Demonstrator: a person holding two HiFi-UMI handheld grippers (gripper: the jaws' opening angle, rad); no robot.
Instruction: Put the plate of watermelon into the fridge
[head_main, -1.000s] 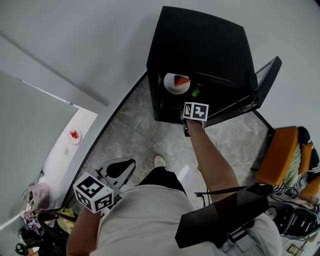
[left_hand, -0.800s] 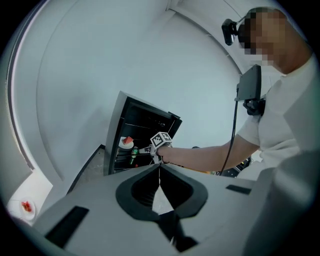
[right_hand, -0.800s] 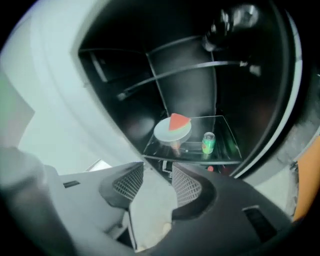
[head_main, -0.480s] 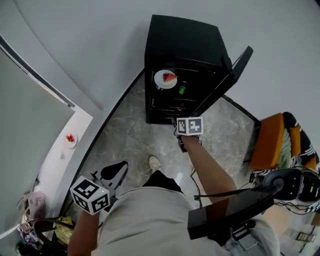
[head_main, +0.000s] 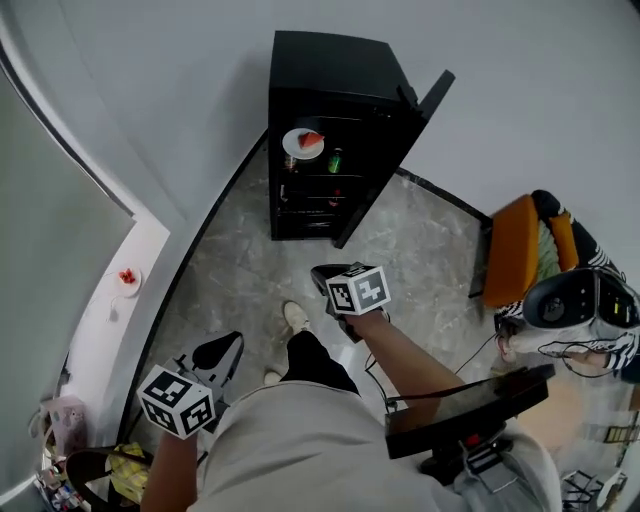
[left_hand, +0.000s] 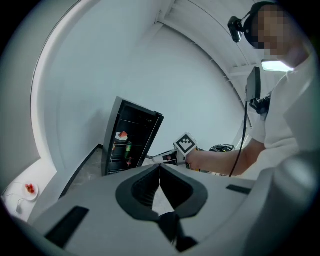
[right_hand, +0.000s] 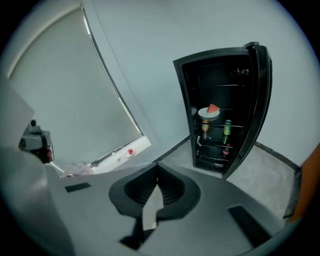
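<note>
The white plate of watermelon (head_main: 303, 143) rests on an upper shelf inside the black fridge (head_main: 325, 60), whose door (head_main: 415, 120) stands open to the right. It also shows in the right gripper view as the plate (right_hand: 212, 111) and in the left gripper view as the plate (left_hand: 121, 135). My right gripper (head_main: 320, 272) hangs over the floor well short of the fridge, jaws shut with nothing between them (right_hand: 157, 166). My left gripper (head_main: 232, 342) is low at my left side, its jaws meeting at the tips and holding nothing (left_hand: 160, 167).
A green can (head_main: 335, 160) and bottles stand on the lower fridge shelves. A white ledge (head_main: 130, 300) with a small dish of red pieces (head_main: 127, 277) runs along the left wall. An orange chair (head_main: 510, 250) and a seated person (head_main: 590, 310) are at the right.
My right gripper has drawn back from the fridge opening toward my body. I have stepped away, so the fridge sits farther off. The plate stays on its shelf.
</note>
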